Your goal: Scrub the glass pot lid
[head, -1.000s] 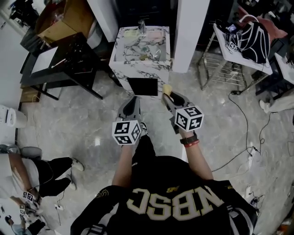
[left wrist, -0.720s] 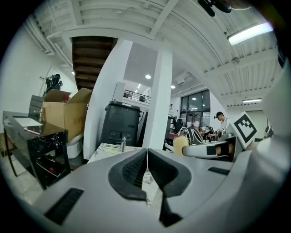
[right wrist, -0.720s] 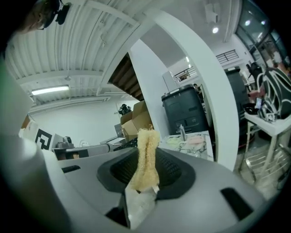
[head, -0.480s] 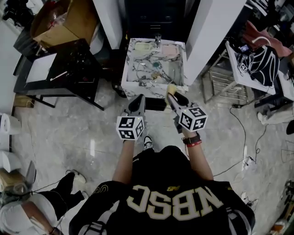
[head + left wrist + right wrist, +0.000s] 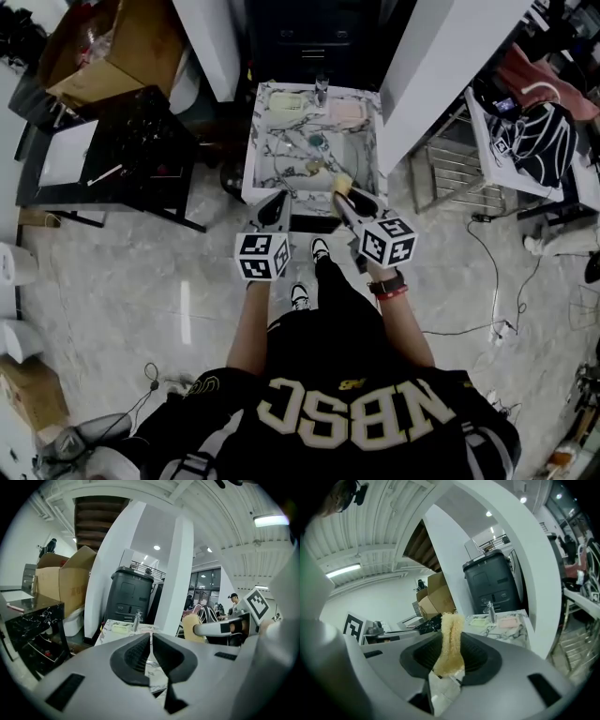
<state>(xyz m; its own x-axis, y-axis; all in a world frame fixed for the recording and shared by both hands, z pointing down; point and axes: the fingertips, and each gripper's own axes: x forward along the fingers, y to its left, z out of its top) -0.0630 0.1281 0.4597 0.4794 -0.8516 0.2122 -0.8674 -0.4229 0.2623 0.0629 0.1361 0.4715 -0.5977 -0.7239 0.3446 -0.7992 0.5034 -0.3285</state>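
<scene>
Things in the marble sink (image 5: 257,141) are too small to tell.

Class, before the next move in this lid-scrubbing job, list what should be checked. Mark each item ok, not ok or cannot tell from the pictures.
1. Sponge gripped: ok. The right hand-held gripper is shut on it.
2. Left hand-held gripper free: ok. Nothing is between its jaws.
3. Left hand-held gripper ready to grasp: not ok. Its jaws are together.
4. Sink ahead: ok. Both hand-held grippers point toward it.
5. Glass lid found: cannot tell. The things in the basin are too small to identify.
</scene>
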